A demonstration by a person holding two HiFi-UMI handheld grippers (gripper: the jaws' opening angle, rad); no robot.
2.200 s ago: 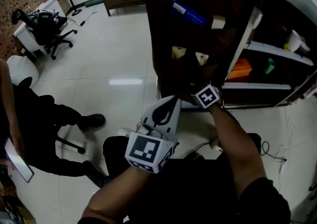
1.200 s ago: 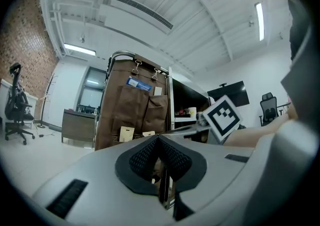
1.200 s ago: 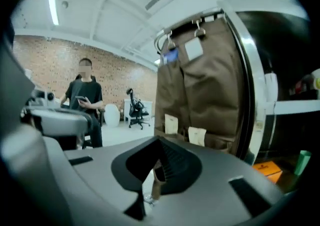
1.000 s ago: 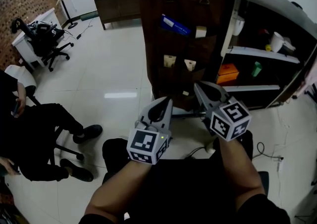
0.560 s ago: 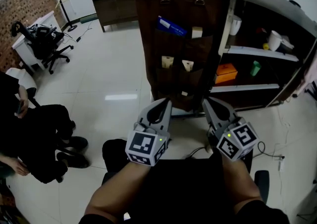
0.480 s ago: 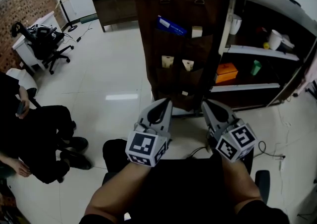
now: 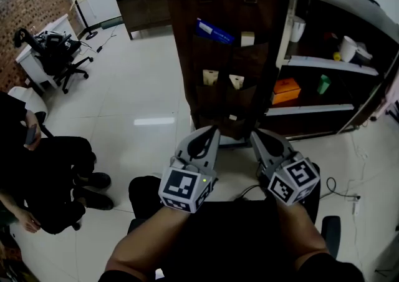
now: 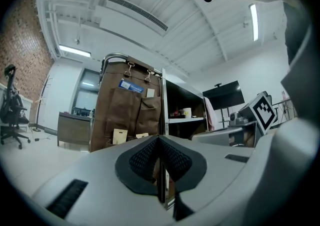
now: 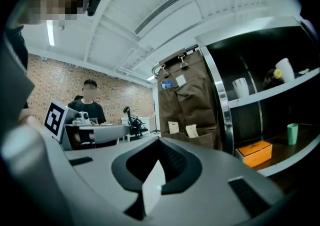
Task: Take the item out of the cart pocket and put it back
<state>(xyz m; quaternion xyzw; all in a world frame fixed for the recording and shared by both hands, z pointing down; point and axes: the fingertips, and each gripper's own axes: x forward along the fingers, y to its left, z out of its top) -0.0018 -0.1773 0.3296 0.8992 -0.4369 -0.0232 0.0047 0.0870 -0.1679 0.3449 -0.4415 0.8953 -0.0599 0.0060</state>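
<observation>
Below the brown pocket organiser (image 7: 193, 50), the right tool (image 7: 255, 135), jaws shut, no longer reaches in but rests beside the shut left tool (image 7: 212, 131), and a small pale item (image 7: 232, 117) sits in the pocket (image 7: 232, 126) near its bottom edge, so the return looks done.

The right tool (image 9: 156, 162) has its jaws closed together, with only a pale sliver in the slit. Ahead hangs a brown pocket organiser (image 9: 192, 105) holding two pale cards (image 9: 173, 127). Beside it, an orange box (image 9: 255, 151) sits on a shelf (image 9: 287, 160).
</observation>
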